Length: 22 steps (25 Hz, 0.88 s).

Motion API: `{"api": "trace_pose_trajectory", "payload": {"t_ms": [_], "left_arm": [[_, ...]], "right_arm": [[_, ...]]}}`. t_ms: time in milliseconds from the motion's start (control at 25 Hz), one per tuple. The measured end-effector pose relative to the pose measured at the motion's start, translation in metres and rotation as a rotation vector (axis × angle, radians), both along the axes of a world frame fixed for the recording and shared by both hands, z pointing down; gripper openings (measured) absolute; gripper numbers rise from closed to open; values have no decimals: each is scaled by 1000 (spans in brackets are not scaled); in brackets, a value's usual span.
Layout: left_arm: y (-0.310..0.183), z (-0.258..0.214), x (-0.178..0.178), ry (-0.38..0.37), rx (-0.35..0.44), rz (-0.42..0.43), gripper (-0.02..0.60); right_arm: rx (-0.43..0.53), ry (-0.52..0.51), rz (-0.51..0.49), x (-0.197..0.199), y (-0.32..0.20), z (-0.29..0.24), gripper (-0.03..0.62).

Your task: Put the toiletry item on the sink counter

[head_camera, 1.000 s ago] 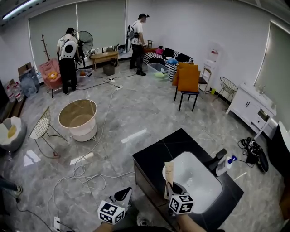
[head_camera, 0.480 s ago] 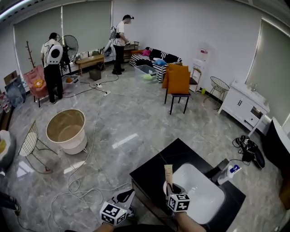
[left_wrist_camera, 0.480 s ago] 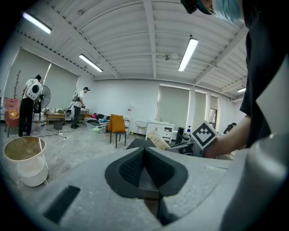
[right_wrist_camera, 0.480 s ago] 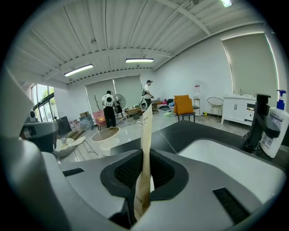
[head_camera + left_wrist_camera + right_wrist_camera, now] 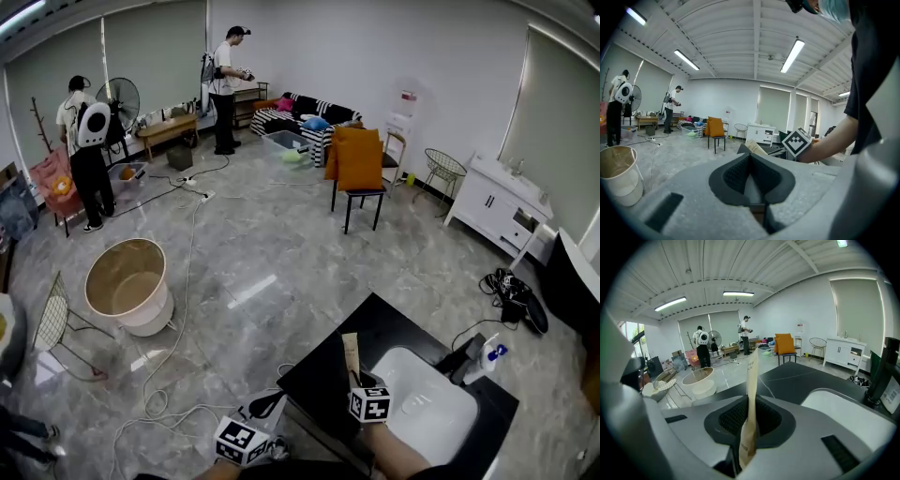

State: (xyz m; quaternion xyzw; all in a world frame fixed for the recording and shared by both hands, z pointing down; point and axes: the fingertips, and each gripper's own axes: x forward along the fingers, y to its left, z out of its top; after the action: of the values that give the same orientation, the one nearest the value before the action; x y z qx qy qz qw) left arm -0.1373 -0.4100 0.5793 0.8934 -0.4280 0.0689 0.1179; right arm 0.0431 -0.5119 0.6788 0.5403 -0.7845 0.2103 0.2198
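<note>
Judged light, thin and floppy, the tan toiletry tube is pinched near its lower end by the jaws of the right gripper, while those of the left gripper are closed on nothing.

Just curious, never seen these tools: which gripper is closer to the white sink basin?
Right. The right gripper, holding a tan tube, is beside the basin's left rim; the left gripper is off the counter, above the floor.

The left gripper is held low with its jaws together and empty, while the right gripper beside it pinches an upright tube.
</note>
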Motion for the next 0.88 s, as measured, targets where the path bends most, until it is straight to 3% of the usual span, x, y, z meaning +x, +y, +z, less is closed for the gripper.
{"api": "trace_pose_trajectory", "payload": {"t_ms": [400,880], "left_arm": [[-36,8,-19,-10,-5,20,2],[-52,10,-22,-3,-14,20,2]], "right_arm": [[-99,2,134,8,-57,35,43],[-144,35,181,17,-75,49,56]]}}
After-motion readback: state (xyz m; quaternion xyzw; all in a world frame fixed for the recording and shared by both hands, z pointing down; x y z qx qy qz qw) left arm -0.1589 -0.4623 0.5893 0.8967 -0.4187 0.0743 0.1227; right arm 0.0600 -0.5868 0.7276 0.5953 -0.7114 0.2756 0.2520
